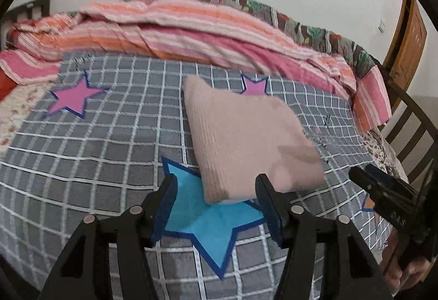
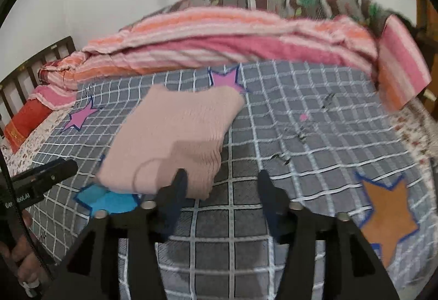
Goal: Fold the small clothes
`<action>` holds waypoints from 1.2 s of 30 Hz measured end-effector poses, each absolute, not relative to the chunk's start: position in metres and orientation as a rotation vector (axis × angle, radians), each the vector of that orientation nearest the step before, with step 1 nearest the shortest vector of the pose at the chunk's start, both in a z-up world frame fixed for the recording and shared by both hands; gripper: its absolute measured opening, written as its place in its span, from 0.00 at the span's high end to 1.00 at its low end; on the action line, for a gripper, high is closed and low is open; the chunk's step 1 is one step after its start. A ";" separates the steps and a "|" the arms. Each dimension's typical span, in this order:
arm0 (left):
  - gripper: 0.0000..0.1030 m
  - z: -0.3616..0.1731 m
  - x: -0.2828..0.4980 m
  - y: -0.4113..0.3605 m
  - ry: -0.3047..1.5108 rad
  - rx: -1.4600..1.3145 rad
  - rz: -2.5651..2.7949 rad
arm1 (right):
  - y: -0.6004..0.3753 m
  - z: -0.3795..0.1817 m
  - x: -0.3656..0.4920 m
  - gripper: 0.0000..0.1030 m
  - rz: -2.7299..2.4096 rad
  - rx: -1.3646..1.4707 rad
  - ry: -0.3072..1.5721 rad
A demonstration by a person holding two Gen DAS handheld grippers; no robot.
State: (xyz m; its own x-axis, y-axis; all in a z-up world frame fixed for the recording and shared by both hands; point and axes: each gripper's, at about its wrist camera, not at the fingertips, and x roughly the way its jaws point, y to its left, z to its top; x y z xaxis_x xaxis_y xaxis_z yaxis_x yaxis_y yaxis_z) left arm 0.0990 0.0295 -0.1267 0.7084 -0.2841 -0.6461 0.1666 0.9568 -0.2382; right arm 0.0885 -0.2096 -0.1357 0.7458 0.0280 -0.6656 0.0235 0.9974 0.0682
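Observation:
A pale pink knitted garment [image 1: 246,135] lies folded into a thick rectangle on the grey checked blanket [image 1: 109,157]; its near edge covers part of a blue star patch [image 1: 208,220]. My left gripper [image 1: 216,190] hovers just short of that near edge, open, with nothing between its fingers. In the right wrist view the same folded garment [image 2: 175,135] sits left of centre. My right gripper [image 2: 221,185] is open over bare blanket beside the garment's near right corner, its left finger in front of the fabric. Each gripper shows at the edge of the other's view.
A striped pink and orange quilt [image 1: 191,34] is heaped along the far side of the bed. Purple star patches [image 1: 74,97] and an orange star patch [image 2: 388,217] mark the blanket. A dark wooden bed frame [image 1: 410,124] stands at the right, a wooden door [image 1: 408,37] behind it.

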 end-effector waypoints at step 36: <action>0.23 -0.055 0.011 0.001 0.627 -0.017 -0.098 | -0.233 -0.075 0.011 0.05 -0.073 0.068 0.685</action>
